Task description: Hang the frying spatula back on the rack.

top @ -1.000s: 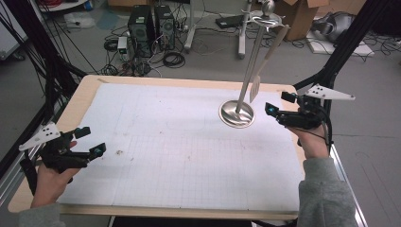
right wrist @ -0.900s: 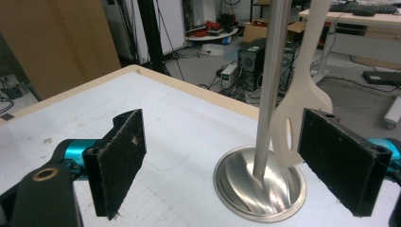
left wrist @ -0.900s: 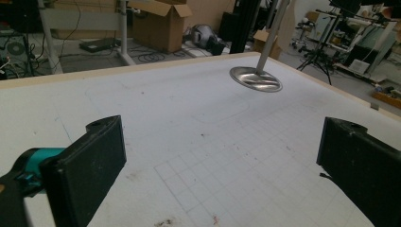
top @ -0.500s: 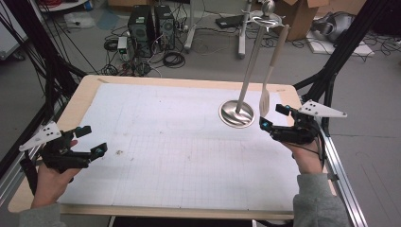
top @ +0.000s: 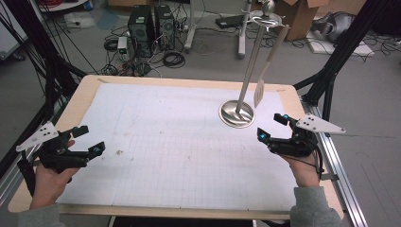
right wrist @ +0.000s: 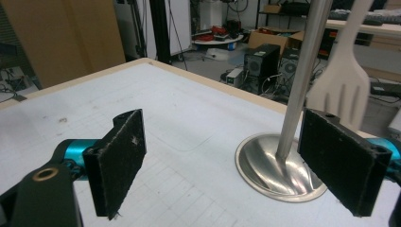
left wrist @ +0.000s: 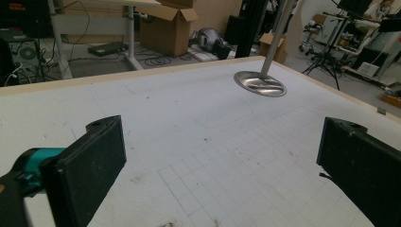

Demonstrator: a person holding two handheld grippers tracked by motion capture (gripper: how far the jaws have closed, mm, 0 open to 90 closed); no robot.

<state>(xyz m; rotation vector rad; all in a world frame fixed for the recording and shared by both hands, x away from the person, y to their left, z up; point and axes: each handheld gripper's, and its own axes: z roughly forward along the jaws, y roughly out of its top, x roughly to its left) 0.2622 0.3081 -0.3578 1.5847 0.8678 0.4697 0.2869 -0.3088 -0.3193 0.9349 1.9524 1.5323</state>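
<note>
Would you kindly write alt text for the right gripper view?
The open right gripper faces a metal stand on a white gridded table. A pale slotted spatula hangs beside its pole.

Pale slotted spatula (top: 270,59), hanging upright, seemingly wooden

The high view looks forward and down over the whole table (top: 189,94). The left gripper view sits low at the near-left edge, facing across toward the far stand (left wrist: 261,84). The right gripper view looks close at that stand (right wrist: 279,165).
</note>
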